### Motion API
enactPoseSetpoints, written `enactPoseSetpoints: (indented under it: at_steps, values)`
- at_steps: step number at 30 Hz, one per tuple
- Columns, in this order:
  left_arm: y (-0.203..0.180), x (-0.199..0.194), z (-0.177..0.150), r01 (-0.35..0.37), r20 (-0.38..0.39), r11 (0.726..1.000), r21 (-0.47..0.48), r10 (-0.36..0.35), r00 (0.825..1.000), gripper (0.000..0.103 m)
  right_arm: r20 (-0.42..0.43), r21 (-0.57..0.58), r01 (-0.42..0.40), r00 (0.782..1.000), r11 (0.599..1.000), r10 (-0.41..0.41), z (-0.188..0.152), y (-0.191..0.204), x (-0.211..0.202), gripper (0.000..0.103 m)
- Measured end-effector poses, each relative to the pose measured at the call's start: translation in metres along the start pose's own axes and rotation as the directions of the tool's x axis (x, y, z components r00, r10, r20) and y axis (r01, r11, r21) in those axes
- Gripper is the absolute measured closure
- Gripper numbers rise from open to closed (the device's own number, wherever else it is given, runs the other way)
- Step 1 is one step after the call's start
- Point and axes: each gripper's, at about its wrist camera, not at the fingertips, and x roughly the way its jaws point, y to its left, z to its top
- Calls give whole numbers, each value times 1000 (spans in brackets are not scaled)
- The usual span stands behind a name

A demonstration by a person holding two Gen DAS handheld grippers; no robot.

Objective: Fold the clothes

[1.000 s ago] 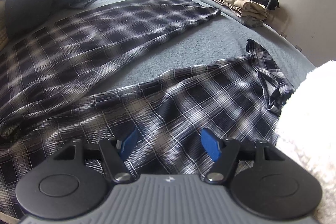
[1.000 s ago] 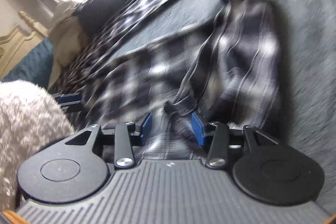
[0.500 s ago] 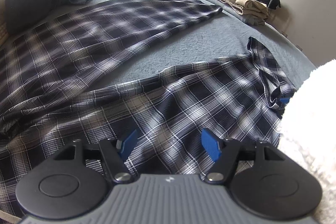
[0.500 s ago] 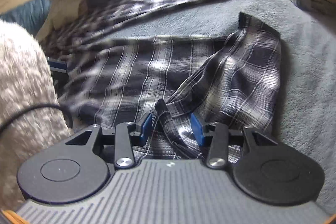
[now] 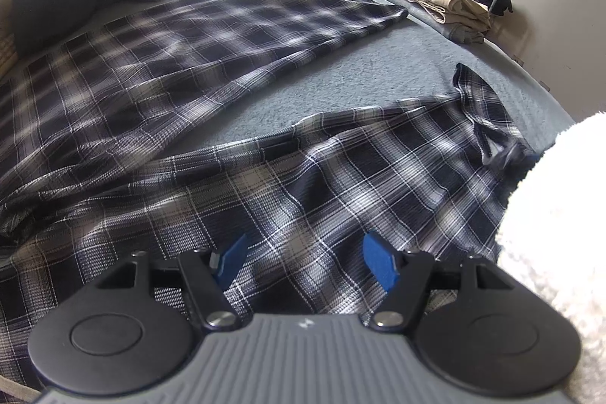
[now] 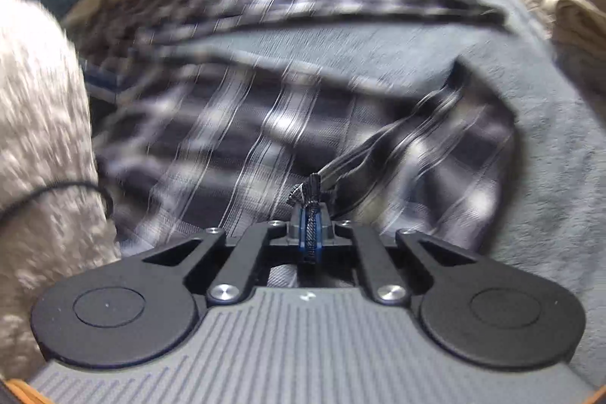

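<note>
Right gripper point(image 6: 310, 230) is clamped on a hem of the plaid garment point(image 5: 341, 177), whose length runs toward the frame's upper left; left gripper point(image 5: 305, 258) hovers wide above it.

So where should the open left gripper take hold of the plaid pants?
On the near edge of the plaid pants, just ahead of the open left gripper. Come in low from the near side, fingers straddling the edge: the cloth lies flat there, and the right gripper already pinches the hem.
</note>
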Motion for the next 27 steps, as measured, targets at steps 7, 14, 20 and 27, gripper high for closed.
enactPoseSetpoints:
  at_steps: [7,14,20,27]
  values:
    - [-1,6,0,8,-25,1000,-2,-8,1000,34,288,552,66,920,831,-264,-61,-78,-83,100]
    - [-8,9,-3,-3,-48,999,34,5,999,34,223,868,63,837,492,-500,-148,-86,-86,100]
    - [-8,8,-2,-6,-45,1000,31,7,999,34,149,846,236,756,477,-638,-131,-81,-96,95]
    - [-5,5,0,4,-25,1000,19,-4,1000,34,105,811,367,674,455,-731,-67,-87,-95,83]
